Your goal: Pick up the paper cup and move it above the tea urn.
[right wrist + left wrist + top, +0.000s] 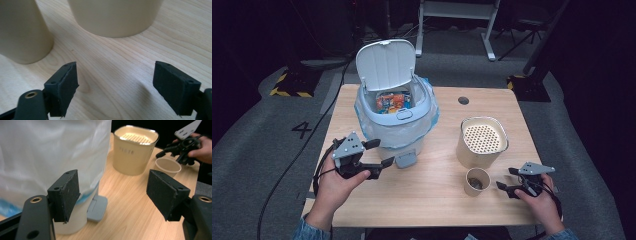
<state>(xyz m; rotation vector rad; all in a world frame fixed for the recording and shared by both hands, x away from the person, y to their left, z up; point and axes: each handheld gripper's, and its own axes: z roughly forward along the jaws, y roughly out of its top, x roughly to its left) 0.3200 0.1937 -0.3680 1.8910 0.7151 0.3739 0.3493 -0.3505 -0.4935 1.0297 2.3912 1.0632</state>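
1. Wooden bench [422, 200] carries everything, and there's just one of it. On it sits one white pedal bin [394, 107] with its lid flipped up, a plastic liner bulging around the body, and some colourful packaging inside.
2. One beige canister [482, 141] with a perforated top stands right of the bin, well apart from it.
3. One small paper cup [477, 181] sits just in front of the canister, something dark in the bottom, can't tell what.
4. Two grippers, both empty. Left hand-held gripper [378, 153] has its jaws spread wide, nothing between them, pointing at the bin's lower front; the grey pedal [97, 208] lies just ahead of it and slightly to its left in the left gripper view.
5. Right hand-held gripper [507, 180] is fairly wide too, bare wood between the pads [65, 87].
6. Key bit: the cup stands upright just to the left of the right gripper's jaws, near but not touching, so the right hand is way closer to it than the left.
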